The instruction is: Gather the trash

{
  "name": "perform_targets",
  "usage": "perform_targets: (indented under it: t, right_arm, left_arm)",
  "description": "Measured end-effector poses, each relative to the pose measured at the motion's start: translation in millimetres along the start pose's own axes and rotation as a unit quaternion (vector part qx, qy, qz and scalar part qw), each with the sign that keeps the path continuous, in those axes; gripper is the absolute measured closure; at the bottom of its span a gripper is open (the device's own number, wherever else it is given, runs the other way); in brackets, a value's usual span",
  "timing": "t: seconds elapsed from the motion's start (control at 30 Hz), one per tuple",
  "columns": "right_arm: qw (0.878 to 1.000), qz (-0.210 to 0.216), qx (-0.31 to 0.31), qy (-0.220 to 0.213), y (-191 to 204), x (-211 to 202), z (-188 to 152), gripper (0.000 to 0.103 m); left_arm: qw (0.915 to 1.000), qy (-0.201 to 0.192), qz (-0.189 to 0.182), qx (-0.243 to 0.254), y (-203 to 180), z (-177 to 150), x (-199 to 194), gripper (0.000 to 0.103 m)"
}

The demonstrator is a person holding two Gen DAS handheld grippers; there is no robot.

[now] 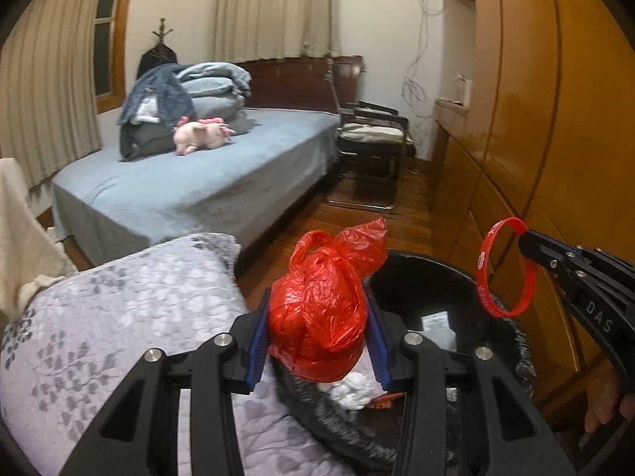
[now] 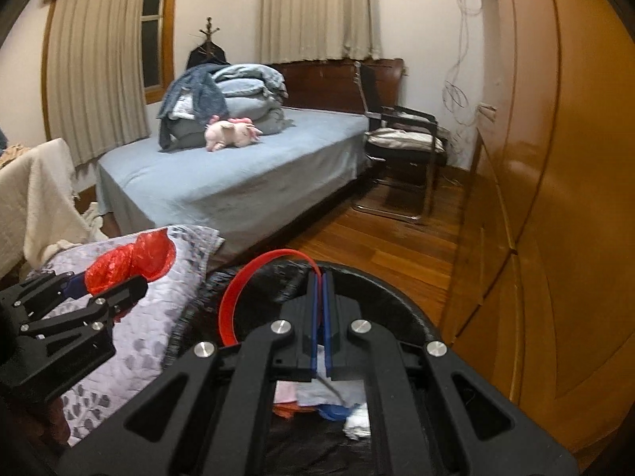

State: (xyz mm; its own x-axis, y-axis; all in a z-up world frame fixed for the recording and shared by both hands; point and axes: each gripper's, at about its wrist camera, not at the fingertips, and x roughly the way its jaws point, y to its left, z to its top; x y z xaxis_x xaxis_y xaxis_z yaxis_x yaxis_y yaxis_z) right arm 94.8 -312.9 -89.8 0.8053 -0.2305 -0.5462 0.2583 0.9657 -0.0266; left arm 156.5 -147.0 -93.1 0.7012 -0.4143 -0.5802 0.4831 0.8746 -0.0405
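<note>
On the far left a cream cloth [image 1: 24, 230] hangs over something, and next to it lies a grey quilt [image 1: 119, 297] with a leaf pattern. The left gripper [image 1: 319, 327] is over the edge of that quilt, and its blue pads [image 1: 256, 351] squeeze a crumpled red plastic bag [image 1: 323, 305] from both sides. The jaws sit partly apart because the bag is fat and fills the gap. Just right of it is the black trash bin [image 1: 416, 269], lined with a dark bag, with white paper and other scraps already inside. The red bag is close to the bin's rim, likely so it can be dropped in. Further right, the right gripper [image 1: 526, 238] has its jaws pinched tight on a thin red rubber wristband [image 1: 506, 267]. The band is so thin that the jaws look fully closed, and it hangs as a ring above the bin's far side, probably to fall in too. Behind it all stand a bed with a blue sheet [image 1: 190, 182], a pink pig toy [image 1: 200, 135], a black chair [image 1: 373, 139] and a tall wooden wardrobe [image 1: 555, 119] on the right. The left wrist view shows the bag held between the pads and the wristband's white print. The right wrist view shows the left gripper [image 2: 109, 283] from the side, and it shows the wristband [image 2: 238, 289] curving out of the closed pads right over the bin [image 2: 397, 301], with its trash below.
</note>
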Motion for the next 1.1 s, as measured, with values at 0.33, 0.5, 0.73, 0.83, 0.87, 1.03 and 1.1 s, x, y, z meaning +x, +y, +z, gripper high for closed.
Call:
perform_targets:
  t: [0.33,0.5,0.73,0.83,0.87,1.03,1.1]
  right_arm:
    - [0.999,-0.028,0.017,0.018,-30.7,32.0,-10.6,0.101]
    - [0.999,-0.035,0.025,0.027,-40.0,43.7,-14.5,0.101]
    - [0.998,-0.047,0.028,0.039,-45.2,49.7,-21.6,0.052]
    - [0.998,-0.054,0.024,0.034,-44.1,46.0,-23.0,0.030]
    - [0.998,-0.058,0.024,0.030,-43.2,43.7,-22.6,0.020]
    - [0.997,-0.073,0.019,0.016,-37.9,29.8,-17.4,0.006]
    - [0.997,-0.066,0.028,0.014,-36.7,22.9,-15.3,0.005]
  left_arm:
    - [0.9995,0.012,-0.026,0.012,-30.0,10.2,44.1,0.061]
    - [0.9991,0.020,-0.032,0.017,-37.4,13.4,60.5,0.060]
    - [0.9977,0.040,-0.053,0.015,-37.2,14.3,75.7,0.037]
    - [0.9976,0.036,-0.059,-0.001,-28.4,15.8,70.6,0.029]
    - [0.9976,0.033,-0.060,-0.006,-23.7,17.0,67.7,0.027]
    - [0.9978,0.015,-0.053,-0.038,1.9,24.0,46.0,0.013]
    - [0.9982,0.006,-0.042,-0.044,11.8,27.2,34.8,0.008]
